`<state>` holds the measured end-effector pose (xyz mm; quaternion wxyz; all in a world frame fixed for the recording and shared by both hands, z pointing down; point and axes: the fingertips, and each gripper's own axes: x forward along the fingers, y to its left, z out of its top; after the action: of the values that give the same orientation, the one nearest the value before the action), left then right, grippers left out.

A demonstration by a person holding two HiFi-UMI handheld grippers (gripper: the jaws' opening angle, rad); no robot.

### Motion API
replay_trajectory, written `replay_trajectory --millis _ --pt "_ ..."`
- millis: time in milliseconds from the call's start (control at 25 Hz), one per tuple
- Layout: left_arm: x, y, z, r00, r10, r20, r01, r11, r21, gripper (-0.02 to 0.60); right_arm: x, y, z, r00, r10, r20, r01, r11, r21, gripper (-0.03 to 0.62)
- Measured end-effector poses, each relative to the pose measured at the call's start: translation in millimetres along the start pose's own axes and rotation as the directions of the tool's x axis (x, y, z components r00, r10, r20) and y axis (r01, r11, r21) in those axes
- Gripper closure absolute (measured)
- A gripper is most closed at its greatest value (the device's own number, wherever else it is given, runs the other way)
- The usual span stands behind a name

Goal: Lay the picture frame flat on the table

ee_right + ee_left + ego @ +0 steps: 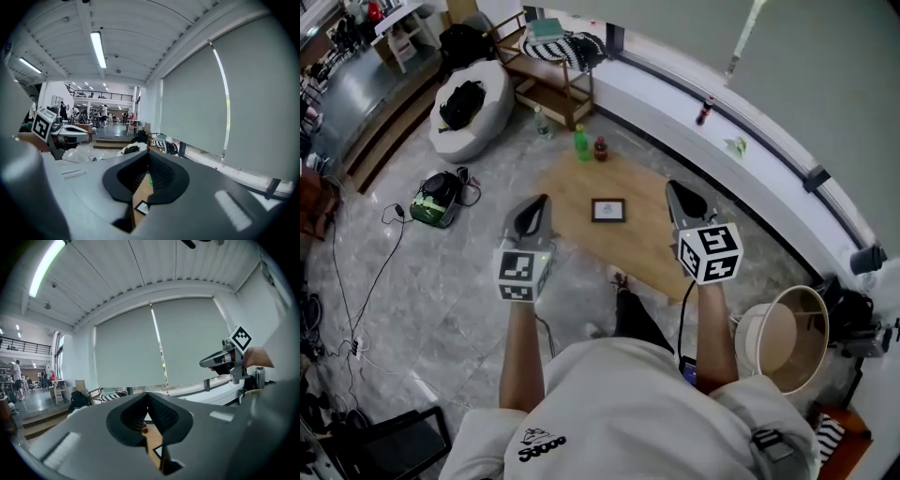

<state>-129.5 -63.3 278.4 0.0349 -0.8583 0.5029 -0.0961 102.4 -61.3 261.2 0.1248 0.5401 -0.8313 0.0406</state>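
A small dark picture frame (607,210) lies flat near the middle of the low wooden table (572,183). Both grippers are held high above the table, one to each side of the frame, and touch nothing. My left gripper (544,201) is shut and empty, as is my right gripper (671,187). In the left gripper view the shut jaws (149,395) point at the window blind, and a corner of the frame (158,452) shows below them. The right gripper view shows its shut jaws (149,154) with the frame (141,206) far beneath.
A green bottle (581,143) and a dark red bottle (600,149) stand at the table's far edge. A white beanbag (469,108), a wooden chair (553,66), a green box with cables (439,199) and a round basket (787,337) surround the table. A person stands below the head camera.
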Motion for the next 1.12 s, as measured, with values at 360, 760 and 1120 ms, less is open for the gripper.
replay_trajectory --millis 360,760,1120 --pt "-29 -9 67 0.993 -0.013 0.113 0.005 0.997 0.072 0.572 -36 24 57 0.993 0.042 0.108 -0.032 0.995 -0.091 0.591" --pt "-55 -32 103 0.983 -0.051 0.175 0.029 0.992 0.126 0.572 -74 47 89 0.980 0.085 0.181 -0.064 0.991 -0.122 0.591" --pt "-67 -40 128 0.972 -0.059 0.228 0.031 0.991 0.127 0.572 -87 54 102 0.971 0.100 0.215 -0.065 0.985 -0.162 0.592"
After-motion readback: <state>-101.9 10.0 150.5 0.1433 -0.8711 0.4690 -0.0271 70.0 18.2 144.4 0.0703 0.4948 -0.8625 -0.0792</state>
